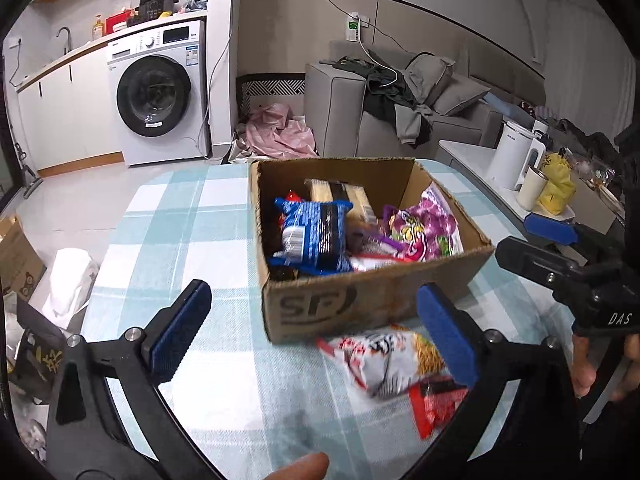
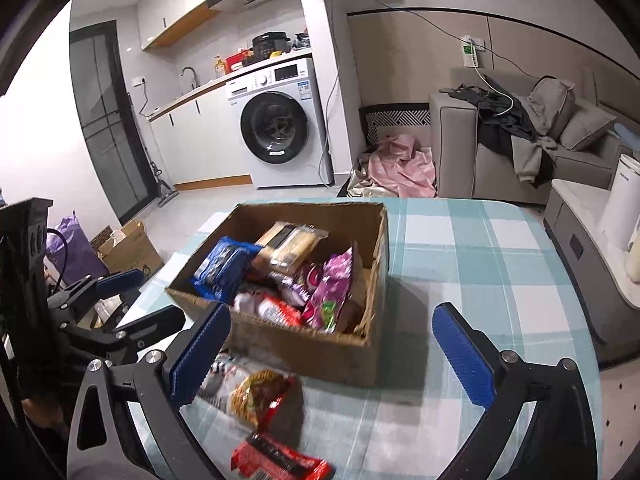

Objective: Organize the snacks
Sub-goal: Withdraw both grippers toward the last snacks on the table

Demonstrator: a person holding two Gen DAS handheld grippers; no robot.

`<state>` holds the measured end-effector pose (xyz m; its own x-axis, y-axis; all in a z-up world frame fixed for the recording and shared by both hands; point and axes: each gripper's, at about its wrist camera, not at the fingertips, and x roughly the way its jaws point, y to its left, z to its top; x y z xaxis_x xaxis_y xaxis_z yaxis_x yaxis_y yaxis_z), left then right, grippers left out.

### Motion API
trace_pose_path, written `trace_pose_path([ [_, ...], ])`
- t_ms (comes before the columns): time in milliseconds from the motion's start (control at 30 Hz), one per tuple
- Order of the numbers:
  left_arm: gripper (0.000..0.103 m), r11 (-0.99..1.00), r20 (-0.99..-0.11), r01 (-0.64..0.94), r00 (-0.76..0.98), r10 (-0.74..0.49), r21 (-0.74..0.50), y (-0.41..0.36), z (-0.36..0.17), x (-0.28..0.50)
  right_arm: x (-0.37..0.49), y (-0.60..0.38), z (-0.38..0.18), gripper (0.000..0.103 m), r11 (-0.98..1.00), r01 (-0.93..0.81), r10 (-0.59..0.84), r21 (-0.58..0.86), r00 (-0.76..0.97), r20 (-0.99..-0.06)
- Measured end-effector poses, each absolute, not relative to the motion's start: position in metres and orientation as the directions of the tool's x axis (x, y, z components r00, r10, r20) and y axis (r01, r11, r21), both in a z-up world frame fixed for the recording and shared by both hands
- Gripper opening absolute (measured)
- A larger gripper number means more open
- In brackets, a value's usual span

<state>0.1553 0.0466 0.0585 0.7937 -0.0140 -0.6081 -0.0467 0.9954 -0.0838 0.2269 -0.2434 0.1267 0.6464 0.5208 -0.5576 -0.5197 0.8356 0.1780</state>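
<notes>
A cardboard box (image 1: 320, 312) (image 2: 320, 354) stands on the checked tablecloth, holding a blue packet (image 1: 312, 236) (image 2: 226, 264), a purple packet (image 1: 428, 228) (image 2: 330, 288), a yellow-brown packet (image 1: 340, 194) (image 2: 288, 246) and others. In front of it lie a white-and-orange noodle packet (image 1: 384, 360) (image 2: 256, 392) and a small red packet (image 1: 436, 404) (image 2: 280, 460). My left gripper (image 1: 316, 344) is open and empty above the table, just left of the noodle packet. My right gripper (image 2: 332, 360) is open and empty near the box's front corner; it shows at the right in the left wrist view (image 1: 532, 240).
A low side table (image 1: 472, 156) on the right carries a white kettle (image 1: 510, 152) (image 2: 622, 204), a cup (image 1: 530, 188) and a yellow bag (image 1: 558, 186). A grey sofa (image 1: 400, 120) with clothes and a washing machine (image 1: 160, 92) stand beyond. Boxes and bags (image 1: 24, 264) lie on the floor at the left.
</notes>
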Motion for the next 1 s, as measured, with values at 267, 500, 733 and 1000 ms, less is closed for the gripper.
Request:
trace_pose_path([
  [267, 0.102, 0.996, -0.615, -0.051, 0.789, -0.008, -0.078, 0.048, 0.050, 0.127, 0.207, -0.237, 0.112, 0.103, 0.817, -0.554, 0.529, 0.161, 0.610, -0.590],
  [500, 0.102, 0.998, -0.639, -0.047, 0.769, 0.008, -0.044, 0.042, 0.035, 0.117, 0.191, -0.234, 0.091, 0.103, 0.811, -0.570, 0.509, 0.130, 0.579, -0.637],
  [733, 0.102, 0.998, -0.660, -0.046, 0.751, 0.004, -0.047, 0.037, 0.025, 0.116, 0.187, -0.227, 0.067, 0.103, 0.790, -0.597, 0.498, 0.137, 0.497, -0.710],
  [1000, 0.102, 0.998, -0.685, -0.039, 0.729, -0.002, -0.044, 0.035, 0.015, 0.121, 0.187, -0.222, 0.042, 0.103, 0.773, -0.629, 0.453, 0.081, 0.459, -0.764],
])
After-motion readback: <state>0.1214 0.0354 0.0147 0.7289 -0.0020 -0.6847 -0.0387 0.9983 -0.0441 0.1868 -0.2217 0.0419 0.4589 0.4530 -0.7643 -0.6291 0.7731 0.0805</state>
